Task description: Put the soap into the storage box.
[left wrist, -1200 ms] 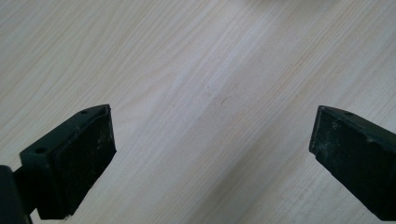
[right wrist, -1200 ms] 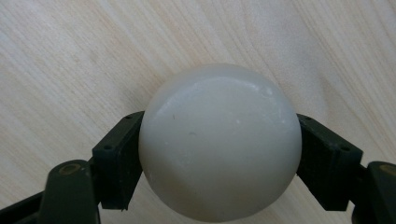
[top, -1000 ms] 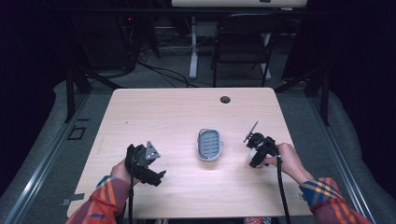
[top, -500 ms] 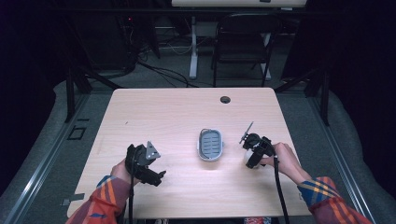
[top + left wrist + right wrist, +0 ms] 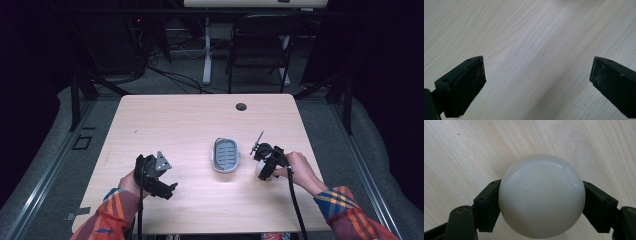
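Apparently the person's right gripper (image 5: 541, 202) is clamping a rounded, off-white bar of soap (image 5: 541, 195) between its two jaws just above the pale wooden table (image 5: 190, 120), just right of the small grey soap dish (image 5: 226, 154) sitting near the table's middle and not yet holding anything. Meanwhile the left gripper (image 5: 537, 82) is hanging with its jaws spread wide and gripping nothing, over bare wood well left of the dish. Judging by this, the pick-up is looking done and the setting-down is looking left to do; no brand, label or writing is showing anywhere.
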